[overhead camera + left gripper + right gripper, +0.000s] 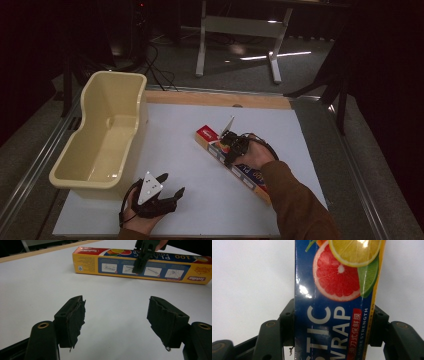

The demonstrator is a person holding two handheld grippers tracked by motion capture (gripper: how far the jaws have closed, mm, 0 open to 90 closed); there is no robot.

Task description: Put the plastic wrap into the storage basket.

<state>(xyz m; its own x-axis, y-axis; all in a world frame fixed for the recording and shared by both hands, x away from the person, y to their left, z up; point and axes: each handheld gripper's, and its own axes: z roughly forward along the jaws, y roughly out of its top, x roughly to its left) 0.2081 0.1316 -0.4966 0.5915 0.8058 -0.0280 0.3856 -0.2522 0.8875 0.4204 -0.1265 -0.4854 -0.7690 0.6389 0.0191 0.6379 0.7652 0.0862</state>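
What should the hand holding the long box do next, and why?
Probably lift the plastic wrap box a little off the white board. The right gripper has its fingers pressed on both long sides, the box lies flat, and the cream tub stands off to the left.

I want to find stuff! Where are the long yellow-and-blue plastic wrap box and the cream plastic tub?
long yellow-and-blue plastic wrap box (160, 270), left gripper view, on its yellow side panel.
cream plastic tub (65, 172), high view, on its near rim.
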